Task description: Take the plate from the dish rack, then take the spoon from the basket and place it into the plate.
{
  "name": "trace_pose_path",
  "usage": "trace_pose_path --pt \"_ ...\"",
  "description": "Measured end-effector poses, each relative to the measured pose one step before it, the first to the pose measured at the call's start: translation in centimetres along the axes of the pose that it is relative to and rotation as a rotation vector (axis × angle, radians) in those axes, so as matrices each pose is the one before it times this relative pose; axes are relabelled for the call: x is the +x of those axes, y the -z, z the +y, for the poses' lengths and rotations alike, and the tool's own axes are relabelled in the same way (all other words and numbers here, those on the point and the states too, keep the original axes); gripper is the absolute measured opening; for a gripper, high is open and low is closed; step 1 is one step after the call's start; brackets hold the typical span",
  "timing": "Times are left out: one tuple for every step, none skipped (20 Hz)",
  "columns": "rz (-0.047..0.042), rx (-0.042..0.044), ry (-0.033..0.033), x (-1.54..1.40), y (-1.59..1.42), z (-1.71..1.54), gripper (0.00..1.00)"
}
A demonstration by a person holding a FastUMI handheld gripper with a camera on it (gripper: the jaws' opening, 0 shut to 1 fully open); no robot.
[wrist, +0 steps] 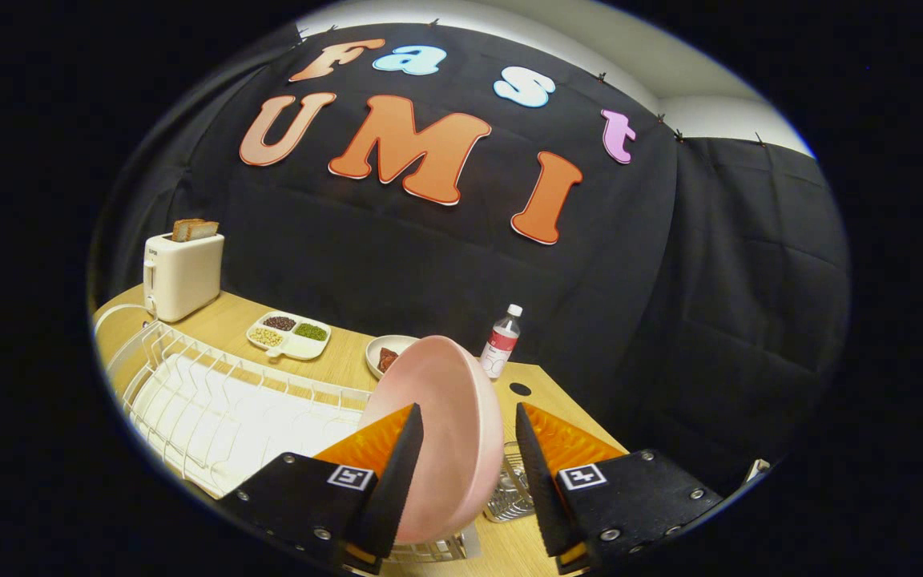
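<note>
Gripper (pixel 468 457): I had the fingers spread wide, with the pink plate (pixel 445 433) standing on edge between them. The left finger lay against or just in front of the plate's face; the right finger stood apart from the rim, with a gap showing. I could not tell whether anything truly pressed on the plate, so I counted it as not gripped.

Plate position: it stood upright at the near end of the white wire dish rack (pixel 213 409), tilted a little, its lower rim down among the rack wires.

Handling: I judged it stiff, smooth and fairly light, likely slippery on its glazed face and liable to chip if dropped. The upper rim looked the best place to pinch, one finger on each face, then a lift straight up clear of the wires.

Basket (pixel 509 489): a small wire basket sat just beyond the right finger, low beside the plate. I could not make out the spoon in it.

Surroundings: beyond the plate stood a small bowl (pixel 385 353), a water bottle (pixel 501 340), a divided tray of beans (pixel 289 332) and a toaster (pixel 183 272) with bread, all on the wooden table (pixel 566 409).

Obstacles: the rack wires might snag the rim; the bottle and bowl were close behind.
</note>
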State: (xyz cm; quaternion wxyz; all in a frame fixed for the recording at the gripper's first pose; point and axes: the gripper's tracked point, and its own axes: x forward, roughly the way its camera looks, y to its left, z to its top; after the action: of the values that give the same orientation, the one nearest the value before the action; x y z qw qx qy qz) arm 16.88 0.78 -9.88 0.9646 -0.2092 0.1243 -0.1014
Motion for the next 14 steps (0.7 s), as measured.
trace_pose_path --pt "0.00847 -0.01089 0.00859 0.345 -0.003 0.046 0.61" --pt "0.00828 -0.01028 0.01467 0.036 0.079 0.044 0.56" --pt "0.00009 -0.01087 0.01821 0.152 -0.092 -0.365 0.46" --pt "0.00203 -0.01084 0.0083 0.159 -0.144 -0.068 0.4" --pt "0.00151 -0.00046 -0.0004 0.125 -0.155 -0.059 0.27" --pt "-0.00113 0.00671 -0.00933 -0.073 -0.362 0.226 0.26" --pt "-0.00016 0.0145 -0.00938 -0.248 -0.337 0.34 0.23" --pt "0.00844 0.00327 -0.00851 0.021 -0.17 0.336 0.21" --pt "0.00018 -0.00662 -0.00309 0.037 -0.239 0.116 0.17" --pt "-0.00262 -0.00855 -0.0052 -0.037 -0.335 0.16 0.16" --pt "-0.00052 -0.01072 -0.00354 -0.098 -0.179 0.189 0.14" --pt "-0.00274 -0.00936 -0.00146 -0.07 -0.233 0.106 0.13" --pt "-0.00621 -0.00904 -0.00102 -0.119 -0.304 0.106 0.12" --pt "-0.00849 -0.00662 0.00371 -0.155 -0.482 -0.031 0.11"
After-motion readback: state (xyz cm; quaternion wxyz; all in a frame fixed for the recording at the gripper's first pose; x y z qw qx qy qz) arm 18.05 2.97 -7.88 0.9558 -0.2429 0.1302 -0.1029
